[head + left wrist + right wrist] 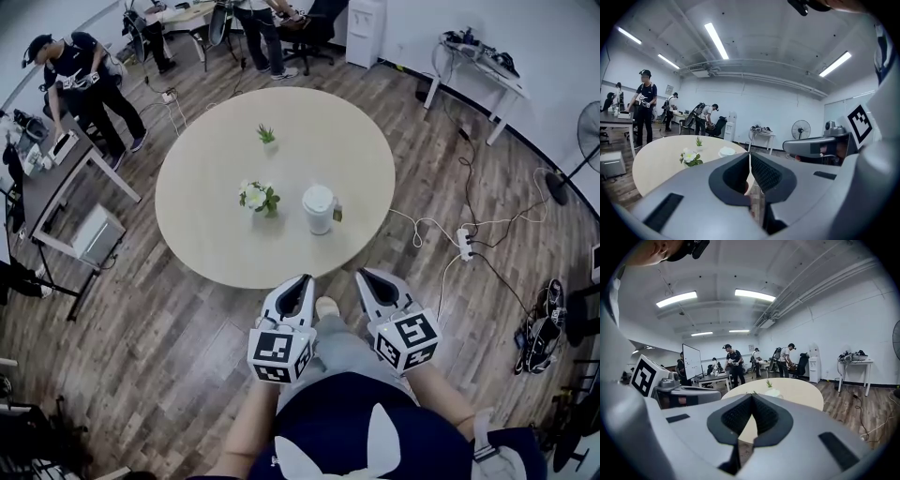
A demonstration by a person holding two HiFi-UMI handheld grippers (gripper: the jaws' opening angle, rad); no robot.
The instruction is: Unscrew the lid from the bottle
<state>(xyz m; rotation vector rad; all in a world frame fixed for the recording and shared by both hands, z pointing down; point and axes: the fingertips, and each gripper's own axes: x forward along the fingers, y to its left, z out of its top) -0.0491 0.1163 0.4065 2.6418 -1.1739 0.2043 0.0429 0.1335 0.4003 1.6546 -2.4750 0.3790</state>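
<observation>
A white bottle with a white lid (319, 207) stands upright near the middle of the round beige table (206, 234). In the left gripper view the bottle (726, 151) shows small beyond the jaws. My left gripper (303, 281) and right gripper (364, 277) hang side by side off the table's near edge, well short of the bottle. Both are shut with nothing between the pads. The left gripper (750, 161) and right gripper (752, 401) each show their jaws pressed together.
A white-flowered plant (258, 198) sits left of the bottle and a small green plant (267, 135) farther back. Desks (56, 202), a white table (473, 70), a floor fan (581, 141), cables (469, 234) and several people ring the table on the wooden floor.
</observation>
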